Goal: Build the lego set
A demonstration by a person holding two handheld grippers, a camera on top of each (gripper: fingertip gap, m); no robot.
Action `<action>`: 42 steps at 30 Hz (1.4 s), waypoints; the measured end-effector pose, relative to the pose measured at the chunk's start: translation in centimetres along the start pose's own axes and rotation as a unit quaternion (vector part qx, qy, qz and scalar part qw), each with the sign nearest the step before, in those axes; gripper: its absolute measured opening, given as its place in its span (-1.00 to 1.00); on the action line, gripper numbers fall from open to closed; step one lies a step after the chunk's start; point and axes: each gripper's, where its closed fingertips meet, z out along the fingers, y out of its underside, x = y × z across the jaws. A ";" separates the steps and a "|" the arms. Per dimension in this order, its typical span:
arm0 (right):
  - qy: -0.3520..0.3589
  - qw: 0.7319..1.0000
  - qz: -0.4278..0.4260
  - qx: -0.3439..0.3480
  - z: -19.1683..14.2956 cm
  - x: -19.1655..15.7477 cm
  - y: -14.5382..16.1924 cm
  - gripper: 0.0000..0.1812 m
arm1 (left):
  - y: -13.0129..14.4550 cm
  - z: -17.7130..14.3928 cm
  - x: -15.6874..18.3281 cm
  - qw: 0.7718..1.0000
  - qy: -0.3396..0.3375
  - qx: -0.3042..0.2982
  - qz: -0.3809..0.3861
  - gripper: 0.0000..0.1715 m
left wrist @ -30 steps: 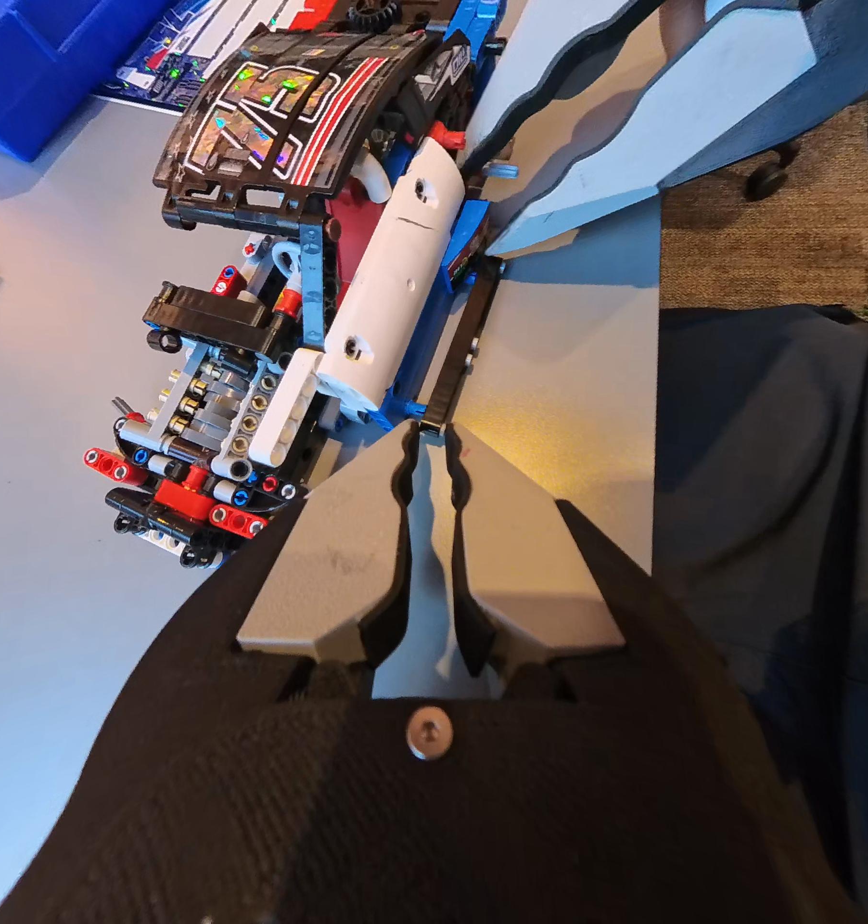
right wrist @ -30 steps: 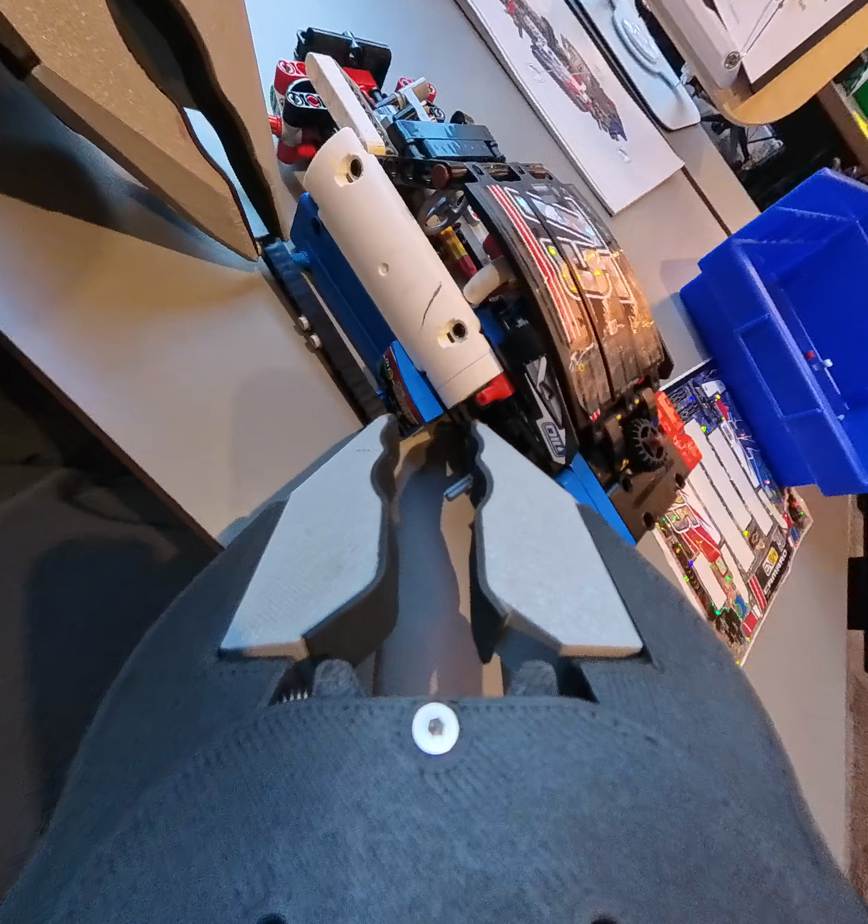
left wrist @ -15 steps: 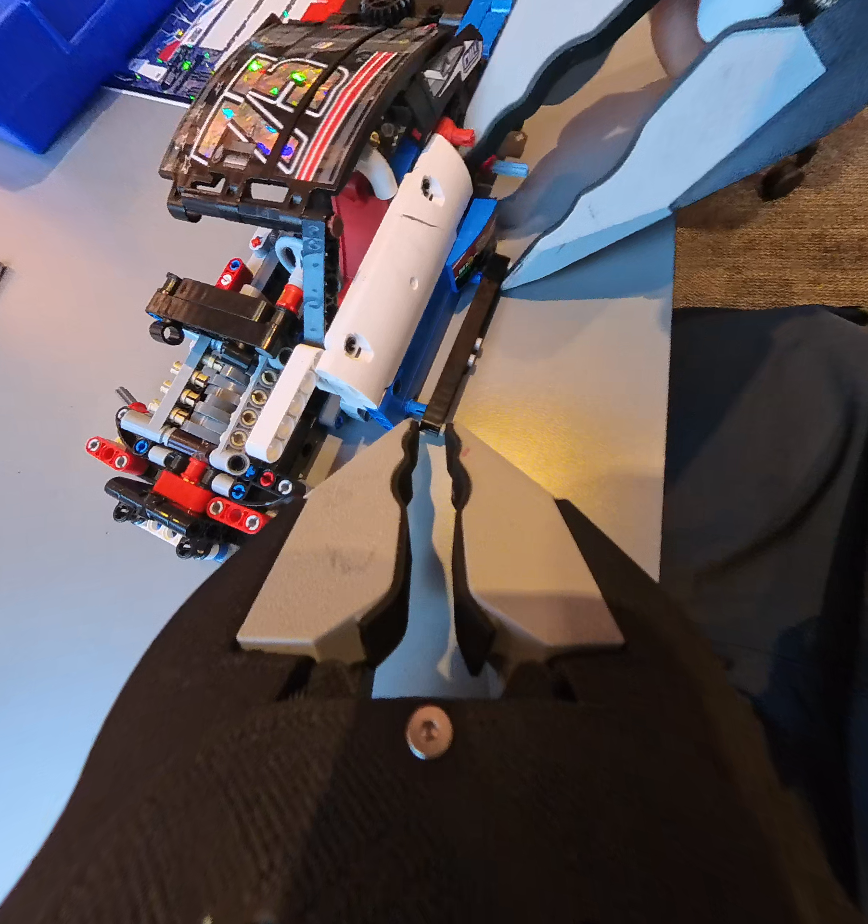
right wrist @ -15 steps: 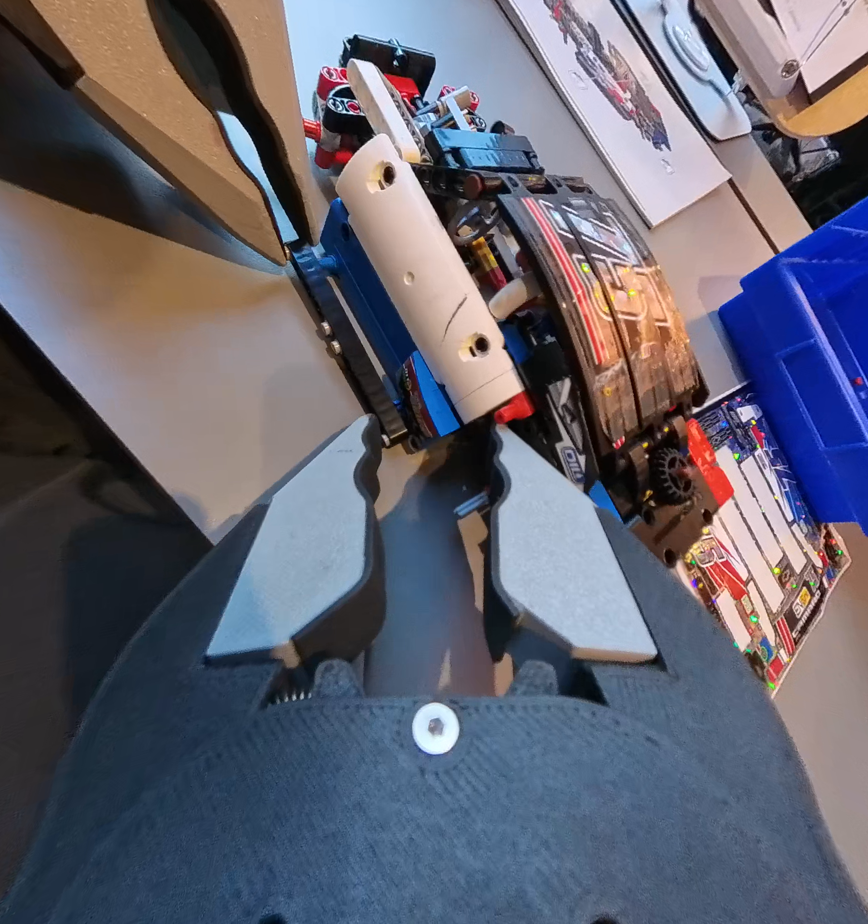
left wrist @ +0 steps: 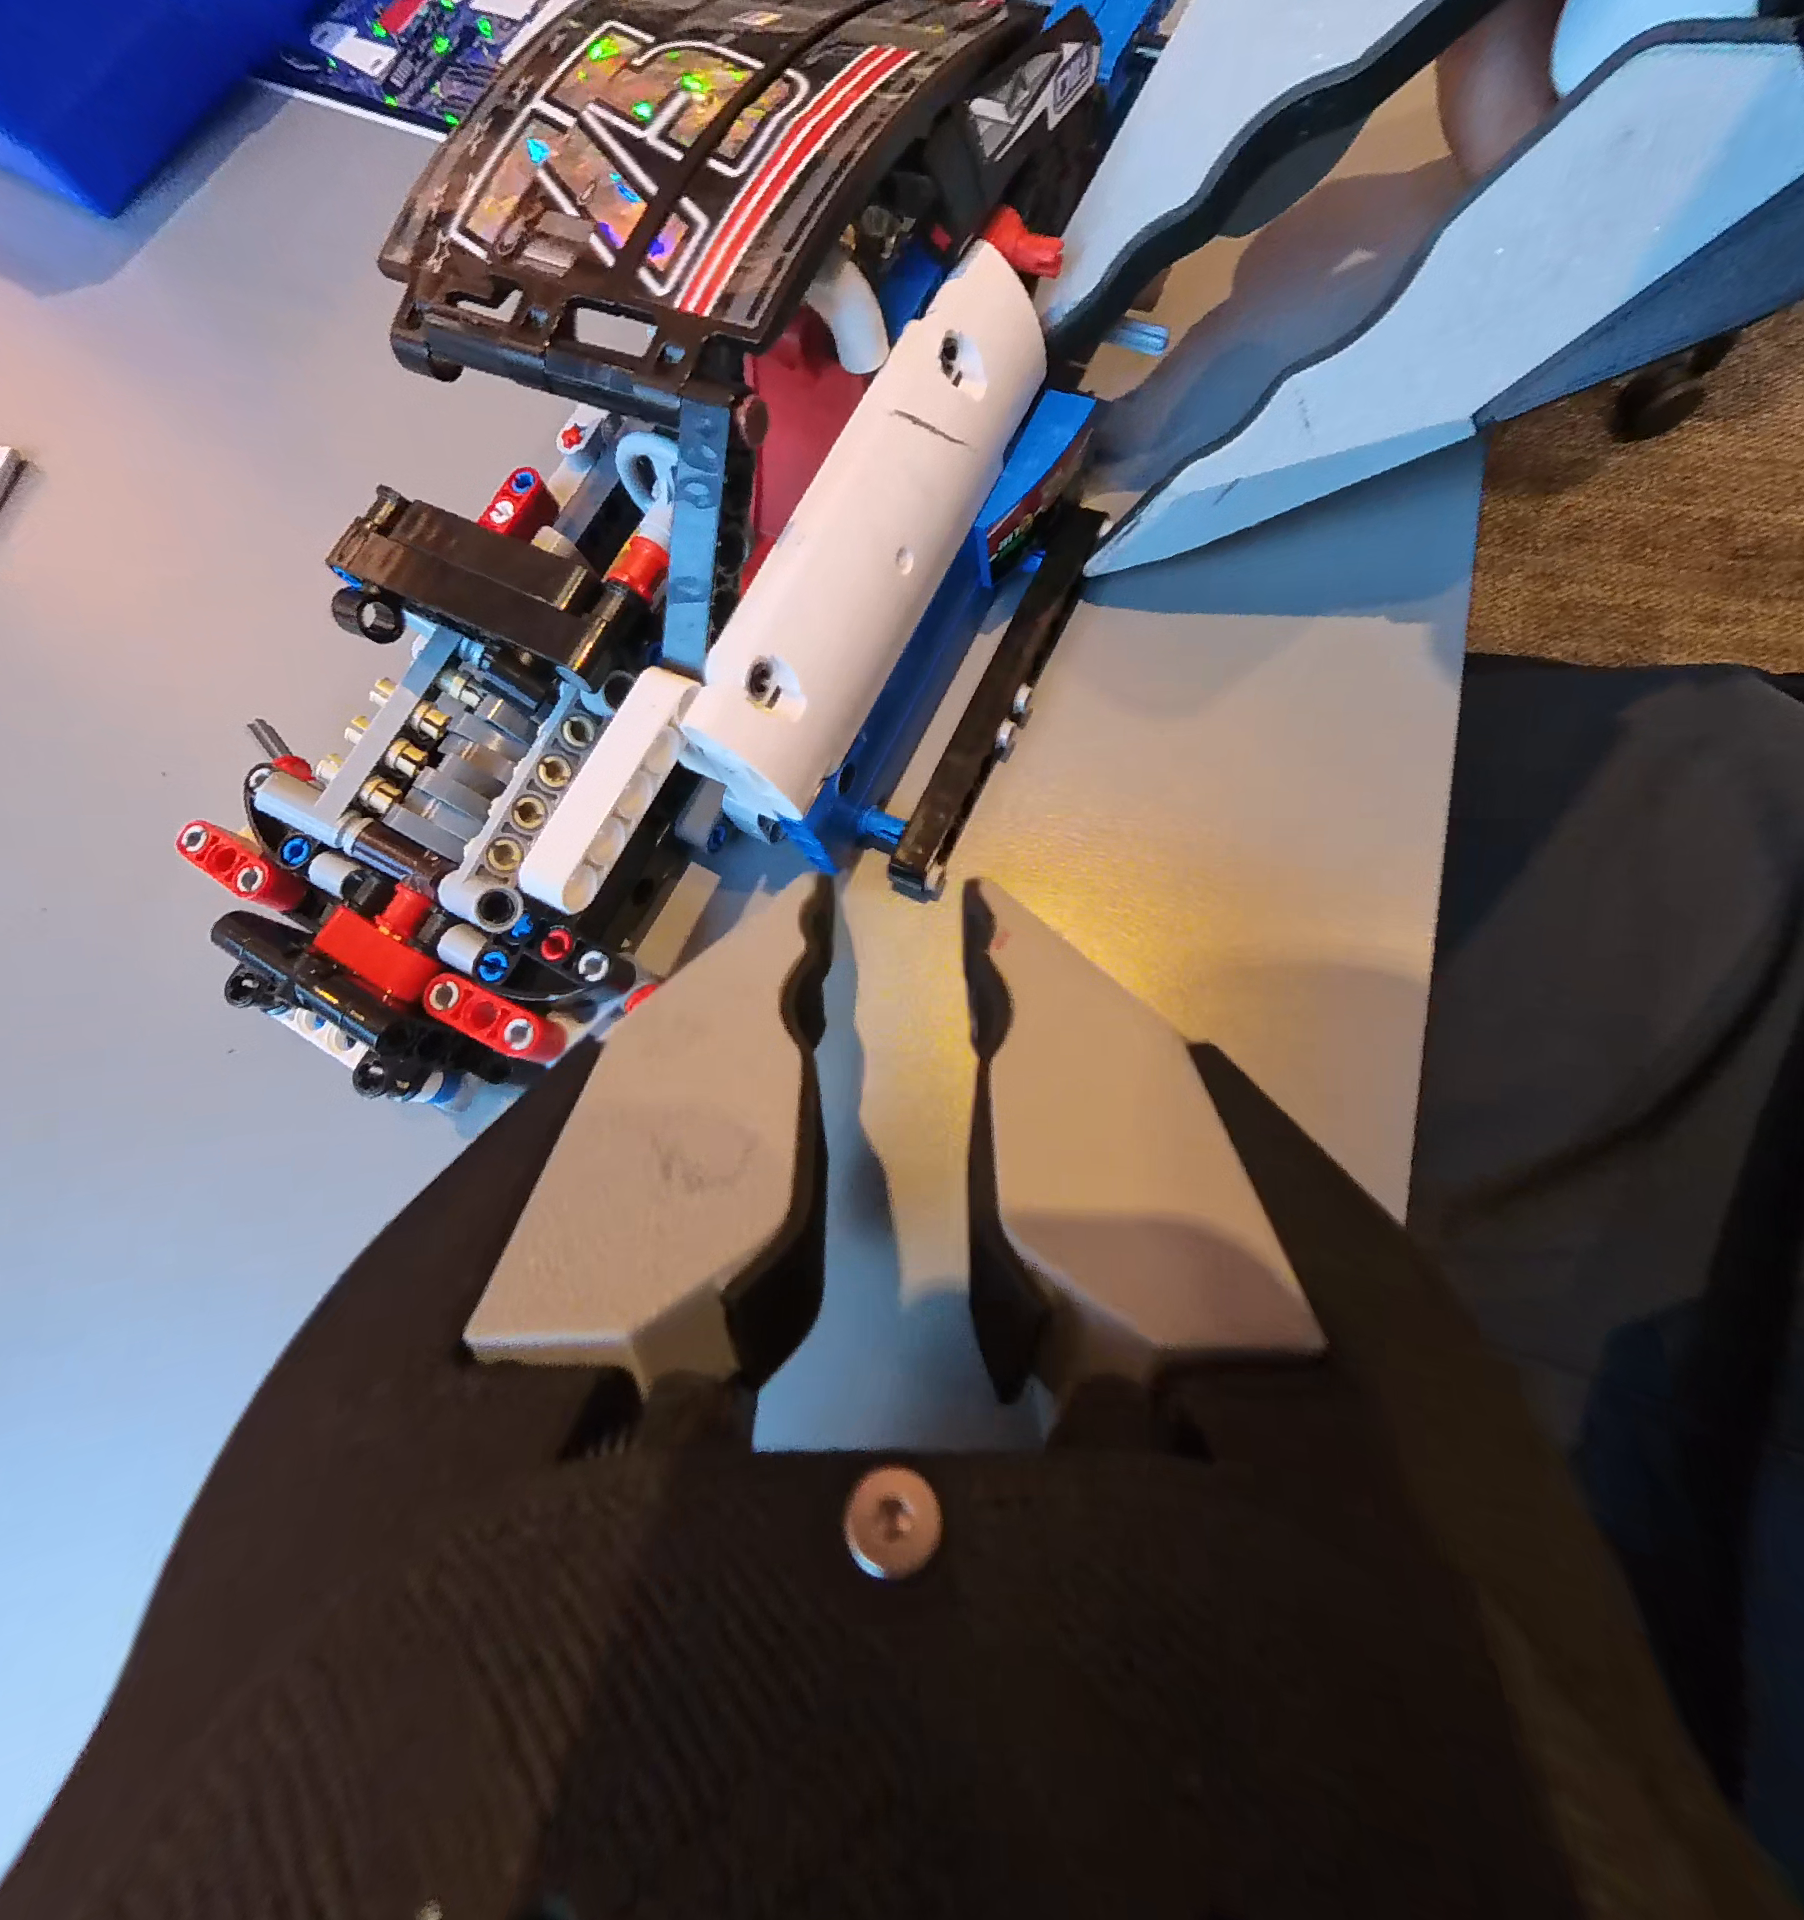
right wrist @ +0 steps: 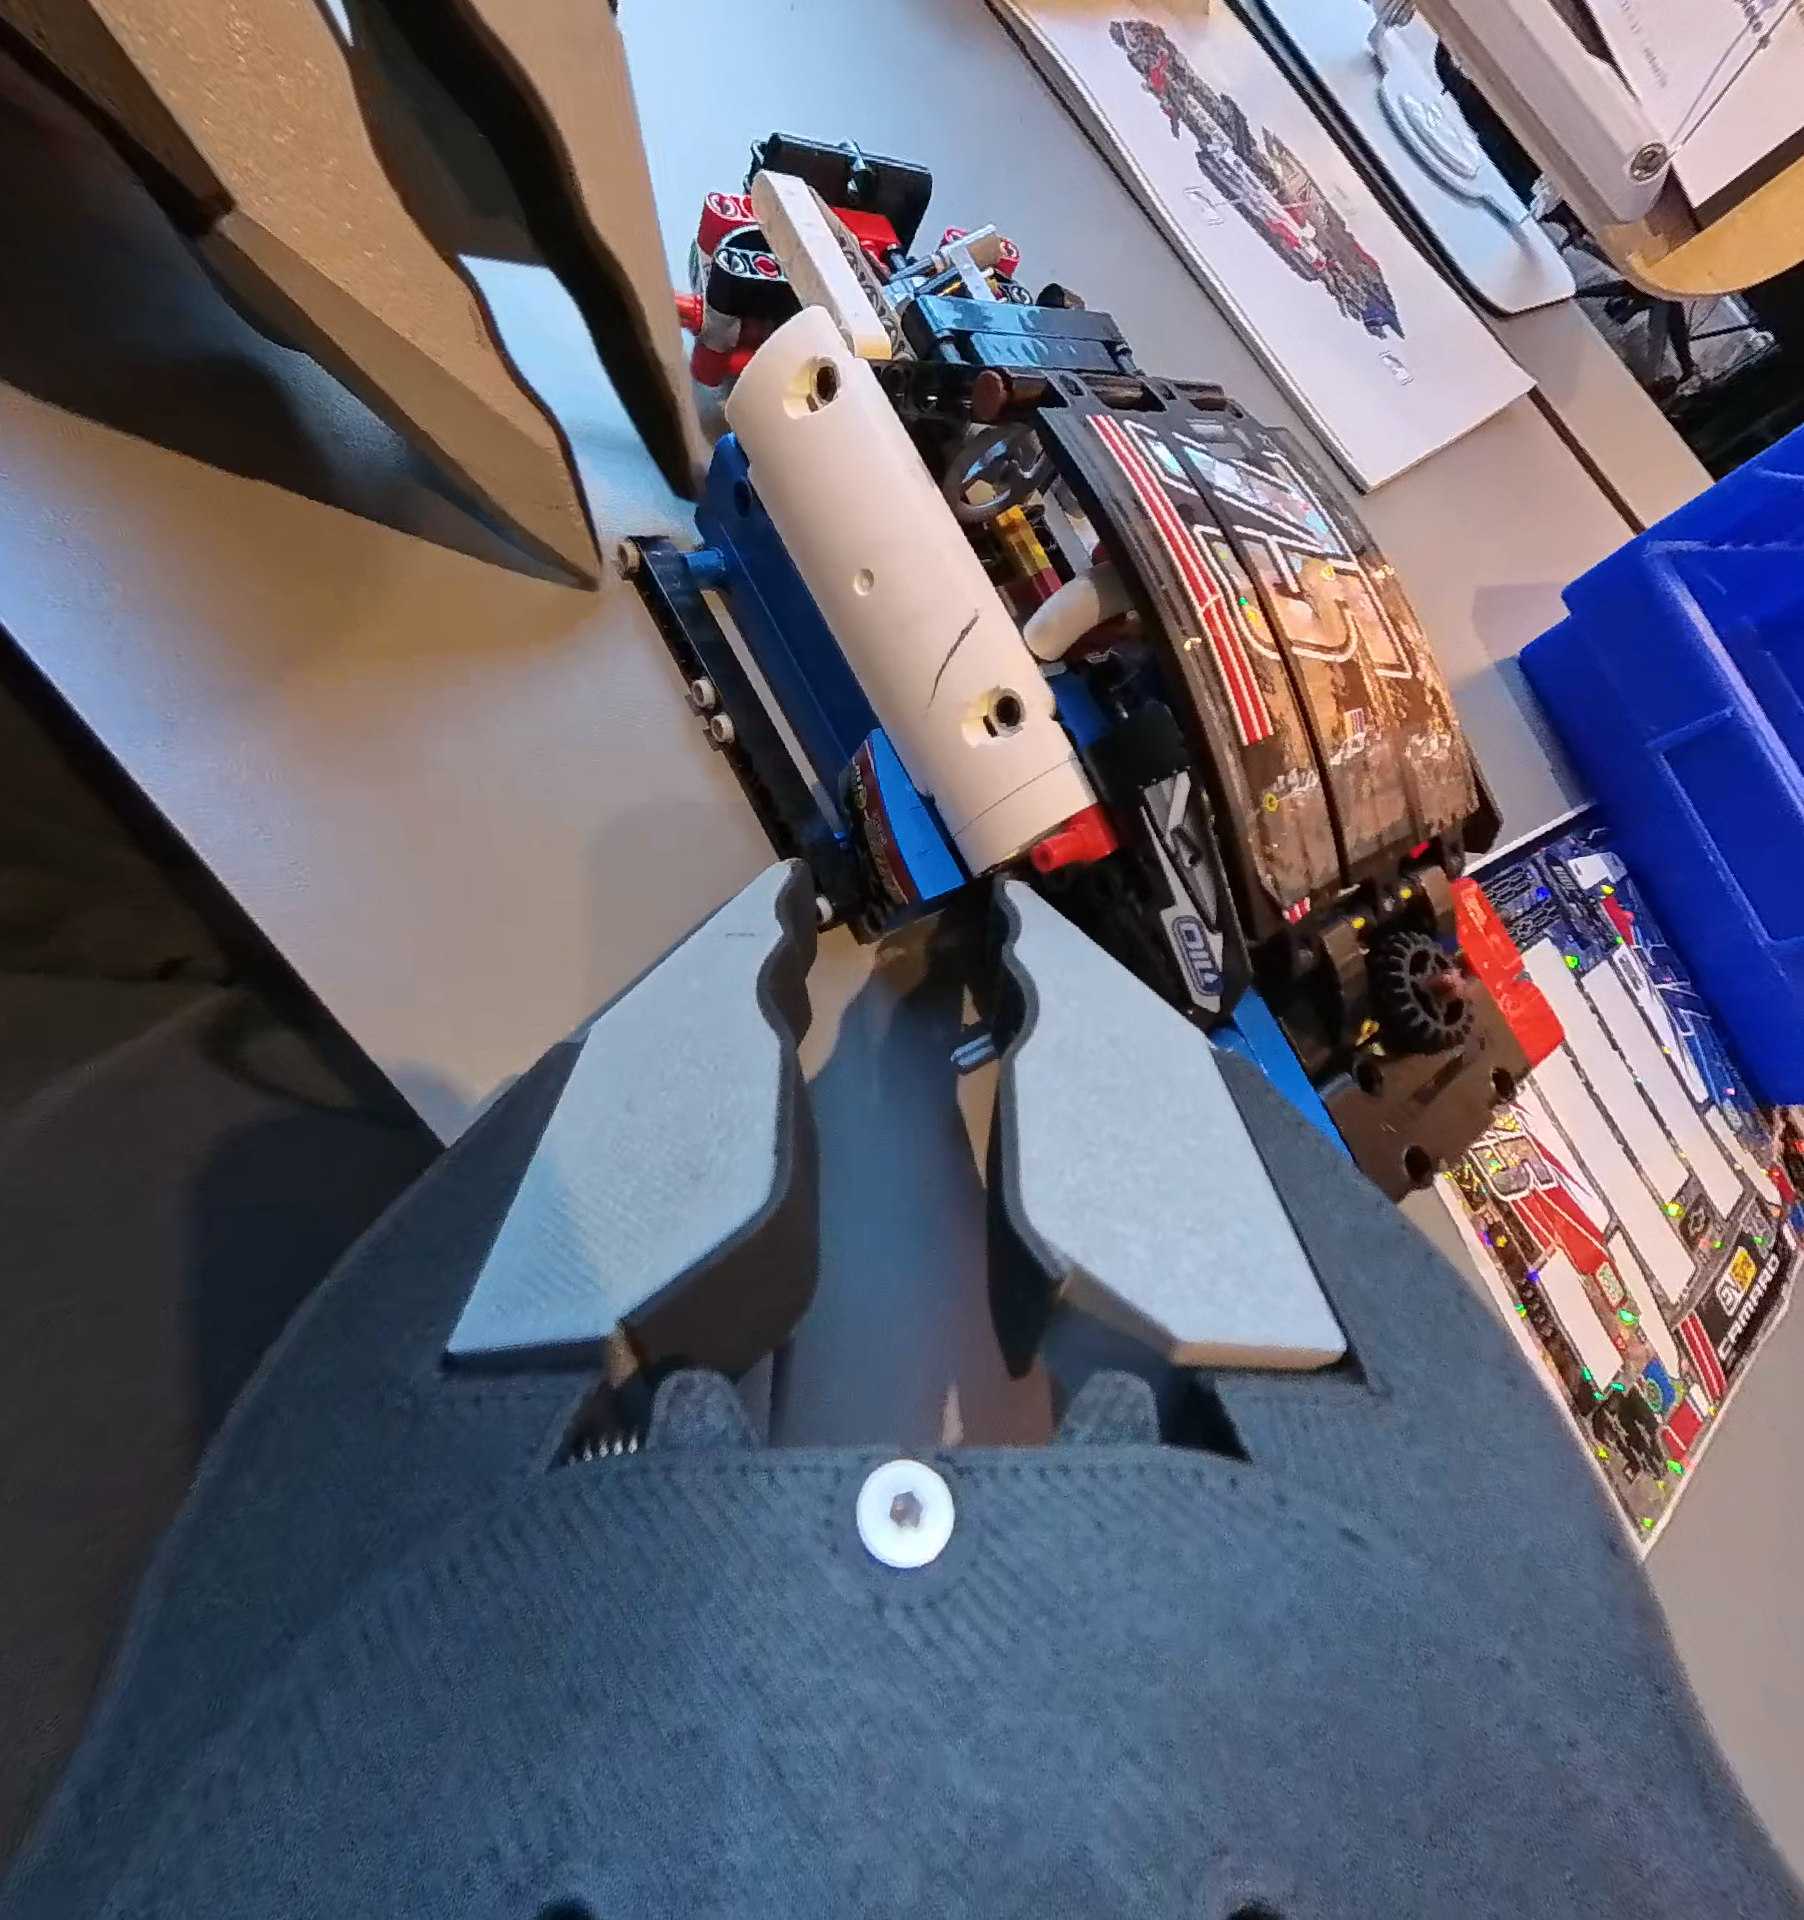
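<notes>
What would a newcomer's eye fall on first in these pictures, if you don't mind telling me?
Most likely the half-built lego car lying on the grey table, with its white tube-shaped panel and black sticker-covered roof. Next, the open left gripper and right gripper at its opposite ends, and the blue bin beyond.

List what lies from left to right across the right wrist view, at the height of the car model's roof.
Left gripper → black beam → white tube panel → black curved roof with stickers → blue bin.
</notes>
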 end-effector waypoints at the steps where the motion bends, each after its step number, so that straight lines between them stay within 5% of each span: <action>1: 0.000 1.000 0.000 0.000 0.0 0.0 0.0 -0.66 | 0.0 0.0 0.0 1.000 0.002 0.000 -0.001 -0.73; 9: 0.001 1.000 -0.002 0.000 0.0 0.0 0.0 -0.66 | 0.1 0.1 -0.5 1.000 0.018 -0.001 -0.019 -0.61; 21: 0.006 1.000 -0.006 0.002 0.0 0.0 0.0 -0.66 | 0.3 0.0 0.4 0.998 0.053 -0.006 -0.040 -0.91; 42: 0.006 1.000 -0.012 0.007 -0.1 -0.1 -0.1 -0.67 | 0.0 0.2 0.4 0.999 0.039 -0.005 -0.033 -0.93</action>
